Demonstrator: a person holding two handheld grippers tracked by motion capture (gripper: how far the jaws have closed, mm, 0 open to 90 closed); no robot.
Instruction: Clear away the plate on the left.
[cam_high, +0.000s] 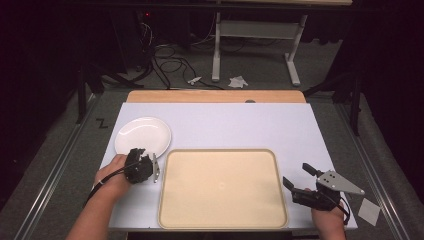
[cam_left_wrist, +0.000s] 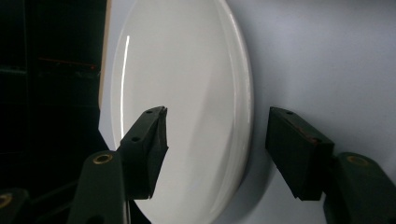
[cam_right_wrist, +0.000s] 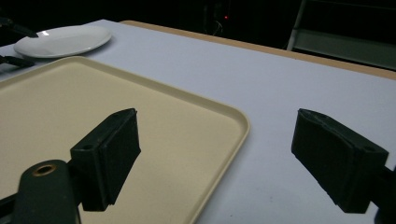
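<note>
The bench (cam_high: 225, 120) carries two items. The tray (cam_high: 222, 187) lies at the middle of the near edge. It is empty. The plate (cam_high: 142, 135) lies flat near the left edge, just beyond the tray's far left corner. It is also empty.

Progress, as judged: the work in hand is a pickup of the plate, and the tray is the likely destination. The plate is not yet lifted and nothing is loaded. The grasp, the lift and the transfer remain.

The left tool (cam_left_wrist: 212, 140) is at the near rim of the plate. Its jaws stand partly open and straddle the rim: one jaw over the plate face, one outside over the bench. The pads do not yet press.

The right tool (cam_right_wrist: 215, 158) hovers by the tray's near right corner, jaws wide apart and empty.
</note>
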